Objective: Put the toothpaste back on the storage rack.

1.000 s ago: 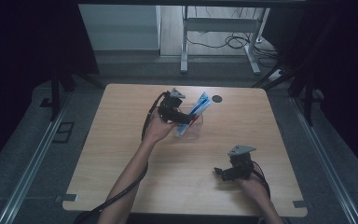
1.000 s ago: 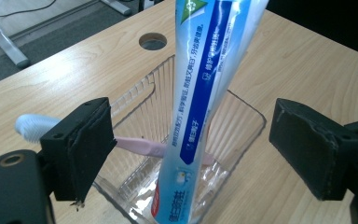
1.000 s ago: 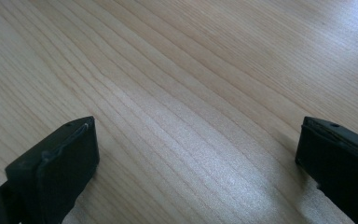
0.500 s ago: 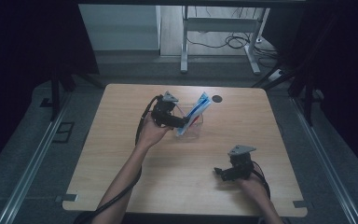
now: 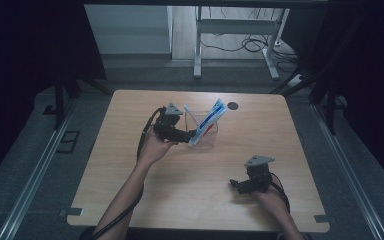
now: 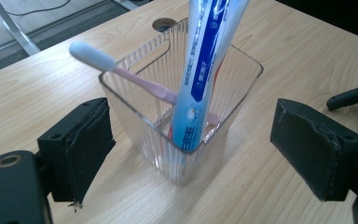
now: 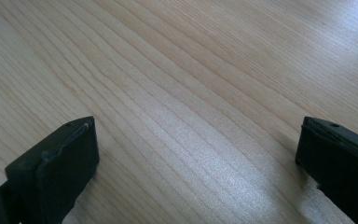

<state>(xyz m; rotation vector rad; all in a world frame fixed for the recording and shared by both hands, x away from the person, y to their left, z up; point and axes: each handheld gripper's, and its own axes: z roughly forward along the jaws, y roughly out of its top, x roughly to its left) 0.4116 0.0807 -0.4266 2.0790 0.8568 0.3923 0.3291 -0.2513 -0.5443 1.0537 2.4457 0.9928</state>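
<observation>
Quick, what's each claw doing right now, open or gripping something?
Left gripper: open, jaws either side of the clear cup, not gripping it.
Right gripper: open, empty, over the table.

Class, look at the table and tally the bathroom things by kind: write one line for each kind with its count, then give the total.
Clear ribbed holder: 1
Pink toothbrush, leaning inside the holder: 1
Blue and white toothpaste tube, standing inside the holder: 1
Total: 3
</observation>
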